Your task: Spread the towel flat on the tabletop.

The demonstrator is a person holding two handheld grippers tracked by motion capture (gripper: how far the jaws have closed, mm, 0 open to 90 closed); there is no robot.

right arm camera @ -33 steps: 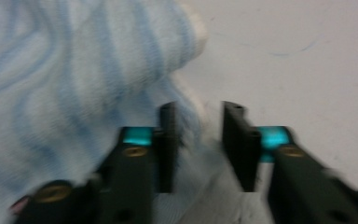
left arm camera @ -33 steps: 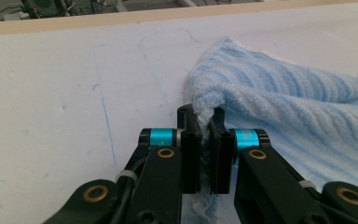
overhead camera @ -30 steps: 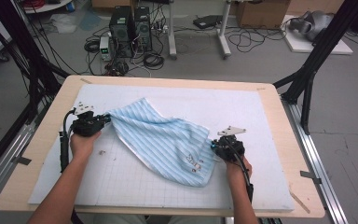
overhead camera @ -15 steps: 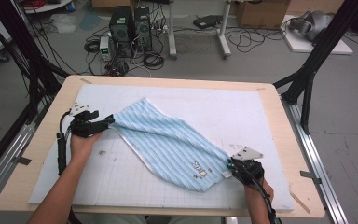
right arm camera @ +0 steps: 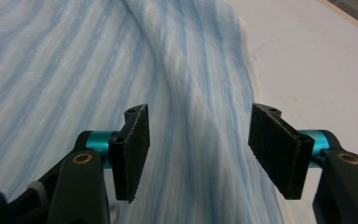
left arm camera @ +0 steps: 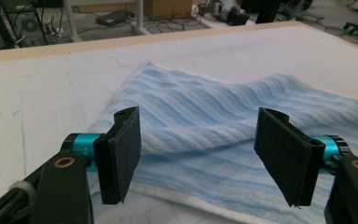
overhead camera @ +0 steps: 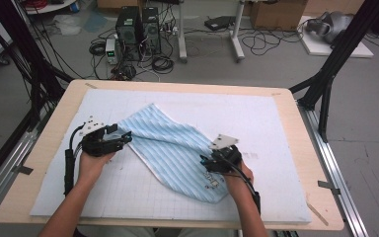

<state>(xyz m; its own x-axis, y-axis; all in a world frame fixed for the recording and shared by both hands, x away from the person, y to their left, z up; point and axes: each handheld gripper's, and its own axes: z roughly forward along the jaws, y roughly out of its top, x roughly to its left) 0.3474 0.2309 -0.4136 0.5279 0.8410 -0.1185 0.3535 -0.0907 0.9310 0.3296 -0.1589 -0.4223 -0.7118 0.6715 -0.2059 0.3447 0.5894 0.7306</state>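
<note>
A blue and white striped towel point(overhead camera: 175, 150) lies rumpled on a white mat point(overhead camera: 256, 116) that covers a wooden table point(overhead camera: 296, 116), running from the far left toward the near right. In the high view the right hand point(overhead camera: 237, 175) and the right gripper point(overhead camera: 206, 163) cover part of the towel's near end, and a small label by its near corner is too blurred to read. The part of the towel under its raised folds is hidden. In the right gripper view the towel is cut off at the left and top edges, so its full outline cannot be made out there.

The left gripper point(left arm camera: 198, 158) is open, its jaws spread wide just above the towel's left edge with no cloth between them. The right gripper point(right arm camera: 198, 154) is open too, jaws apart over a ridge in the cloth.

Half a second ago the right gripper was out at the towel's near right corner with the cloth pulled long and flat; now it sits farther in over the towel, and the cloth is bunched into a shorter, wider shape. The left gripper has stayed at the left edge.
</note>
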